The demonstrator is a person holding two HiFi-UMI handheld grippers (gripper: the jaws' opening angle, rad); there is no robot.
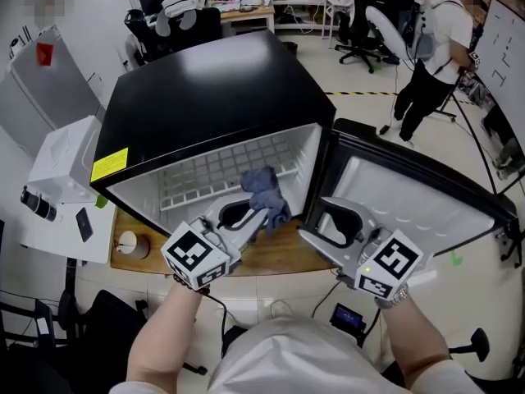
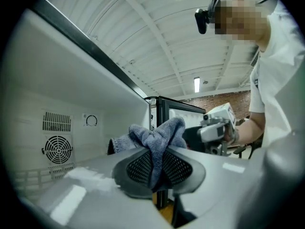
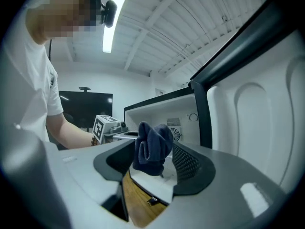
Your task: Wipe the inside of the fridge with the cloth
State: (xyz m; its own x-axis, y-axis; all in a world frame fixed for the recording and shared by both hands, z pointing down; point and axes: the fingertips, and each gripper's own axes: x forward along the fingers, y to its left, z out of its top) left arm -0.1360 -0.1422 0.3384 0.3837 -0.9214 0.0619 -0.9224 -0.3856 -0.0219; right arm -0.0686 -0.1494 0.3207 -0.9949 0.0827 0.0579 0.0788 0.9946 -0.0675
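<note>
Left gripper (image 1: 256, 220) pinches the blue cloth (image 1: 264, 189) at the mouth of the fridge (image 1: 205, 97); right gripper (image 1: 316, 220) hovers just beside it, before the open door (image 1: 410, 203), jaws spread wide.

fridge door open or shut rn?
Open. The fridge door is swung wide to the right, exposing the wire shelf inside.

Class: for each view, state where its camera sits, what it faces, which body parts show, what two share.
Head view: on the head, facing down at the fridge; forearms, left tool, right tool.
Left gripper view: on left tool, facing fridge interior; torso, right arm.
Right gripper view: on right tool, facing fridge opening; torso, left arm.
Shared: cloth.
</note>
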